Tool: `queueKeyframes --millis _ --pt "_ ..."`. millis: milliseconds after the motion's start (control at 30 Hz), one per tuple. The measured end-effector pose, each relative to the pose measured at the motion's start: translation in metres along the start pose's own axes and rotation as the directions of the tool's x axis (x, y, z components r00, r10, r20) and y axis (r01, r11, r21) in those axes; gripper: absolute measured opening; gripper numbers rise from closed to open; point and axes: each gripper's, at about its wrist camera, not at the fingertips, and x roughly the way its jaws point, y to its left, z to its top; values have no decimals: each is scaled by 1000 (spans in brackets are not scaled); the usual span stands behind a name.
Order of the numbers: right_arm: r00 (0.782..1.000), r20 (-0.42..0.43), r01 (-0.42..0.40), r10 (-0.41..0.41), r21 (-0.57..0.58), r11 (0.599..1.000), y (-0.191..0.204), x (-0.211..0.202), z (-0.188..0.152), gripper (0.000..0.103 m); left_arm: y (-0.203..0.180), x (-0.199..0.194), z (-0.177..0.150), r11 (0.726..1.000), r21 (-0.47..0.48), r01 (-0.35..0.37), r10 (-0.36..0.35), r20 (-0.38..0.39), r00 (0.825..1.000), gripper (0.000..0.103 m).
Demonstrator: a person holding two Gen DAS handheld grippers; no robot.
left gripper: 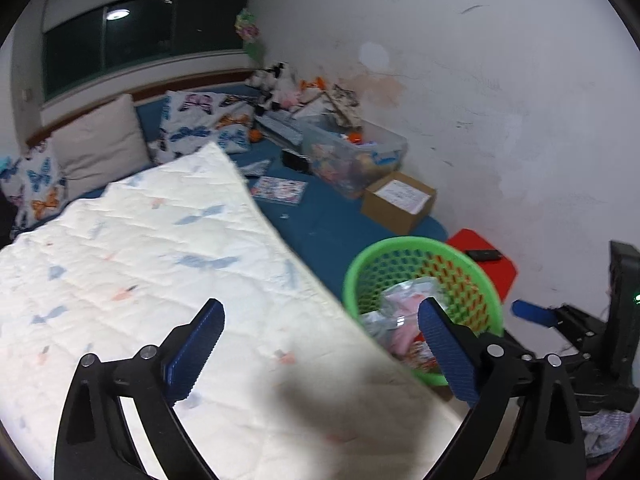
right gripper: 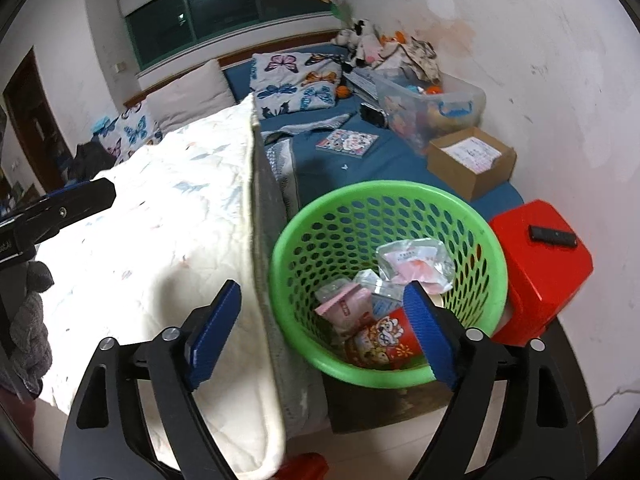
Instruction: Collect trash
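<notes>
The left hand-held gripper hangs over a white quilted blanket with faint blue and pink prints, its blue ribbed fingers spread wide with nothing between them. To its right stands a round green perforated plastic basket, holding crumpled clear and pink wrappers and a red printed packet. The right hand-held gripper is also spread apart and empty, its left finger over the blanket's edge, its right finger over the basket. Further right of the basket sits a red plastic stool with a black remote on top.

Both wrist views angle down, sharing the green basket nearby.
</notes>
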Motion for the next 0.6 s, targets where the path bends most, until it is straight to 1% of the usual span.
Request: queueKeyframes --millis 33,200,333,433,600 --pt "1000 1 -4 4 -8 1000 4 0 0 84 5 -4 -3 1000 -7 -22 22 -1 1000 95" --pt "1000 9 -29 29 -34 999 29 -5 -2 89 32 -24 -16 995 -62 -84 84 -1 996 96" --pt "999 9 -32 33 -54 998 45 -10 -3 91 50 -41 -32 984 -84 -160 161 7 987 96" --pt "999 20 -25 27 -69 997 56 -15 -5 93 56 -51 -40 975 -90 -205 207 14 978 96" --pt "999 24 -30 32 -88 996 71 -20 -6 94 62 -71 -48 965 -103 -242 248 49 968 96"
